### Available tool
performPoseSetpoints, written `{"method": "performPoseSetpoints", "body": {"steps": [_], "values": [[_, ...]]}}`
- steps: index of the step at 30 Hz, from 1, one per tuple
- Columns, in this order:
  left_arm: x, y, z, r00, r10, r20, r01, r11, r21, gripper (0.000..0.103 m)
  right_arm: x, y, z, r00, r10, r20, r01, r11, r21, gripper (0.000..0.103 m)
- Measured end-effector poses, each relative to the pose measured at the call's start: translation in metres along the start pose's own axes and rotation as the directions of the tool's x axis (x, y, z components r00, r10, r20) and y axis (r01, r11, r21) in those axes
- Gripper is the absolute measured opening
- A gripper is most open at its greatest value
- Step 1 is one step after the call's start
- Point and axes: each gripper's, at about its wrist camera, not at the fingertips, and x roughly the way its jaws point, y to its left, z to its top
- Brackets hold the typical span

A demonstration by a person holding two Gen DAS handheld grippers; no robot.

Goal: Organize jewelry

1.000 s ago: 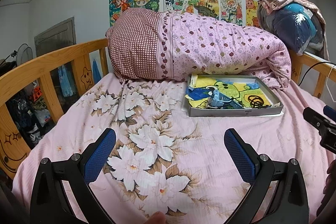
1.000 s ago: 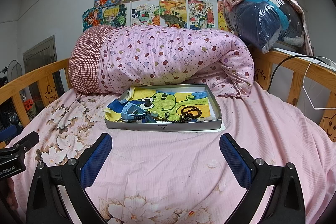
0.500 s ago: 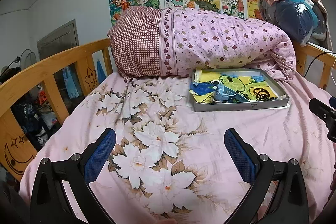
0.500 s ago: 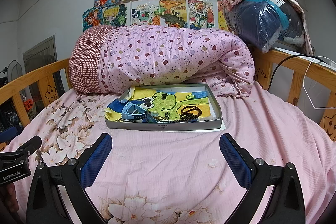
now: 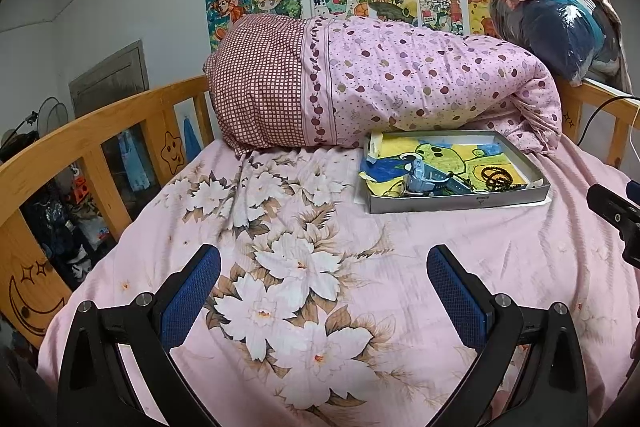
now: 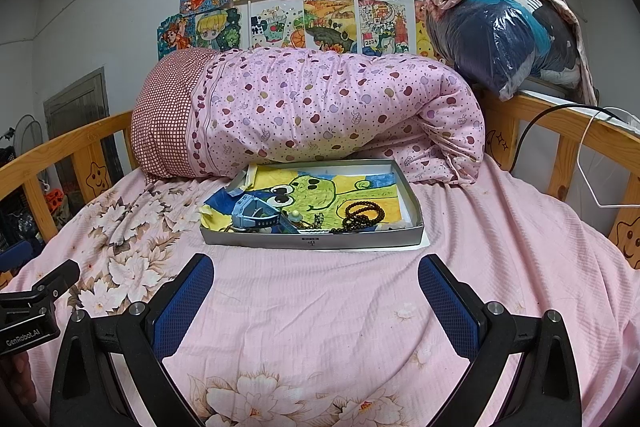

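Our left tongs (image 5: 323, 287) and right tongs (image 6: 316, 293) hang spread wide and empty above the pink floral bedsheet (image 6: 320, 315). Ahead of us, a shallow grey tray (image 6: 312, 241) rests against the rolled quilt (image 6: 320, 107), holding a dark bead bracelet (image 6: 362, 215) and a blue watch (image 6: 252, 213).

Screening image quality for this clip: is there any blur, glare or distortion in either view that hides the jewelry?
Left wrist: sharp, even light, strong fisheye bend with dark corners; the tray sits off to the right, beads small. Right wrist: equally sharp, tray centred, beads clear; glare only on the plastic-wrapped bundle.
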Motion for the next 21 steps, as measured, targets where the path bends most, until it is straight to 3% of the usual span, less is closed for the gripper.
{"method": "performPoseSetpoints", "body": {"steps": [21], "values": [[0.0015,-0.0015,-0.0013,1.000,-0.007,-0.010,0.008,1.000,0.007,0.101,-0.0002,0.0000,0.0000,1.000,0.001,-0.003,-0.001,1.000,0.002,0.103]]}}
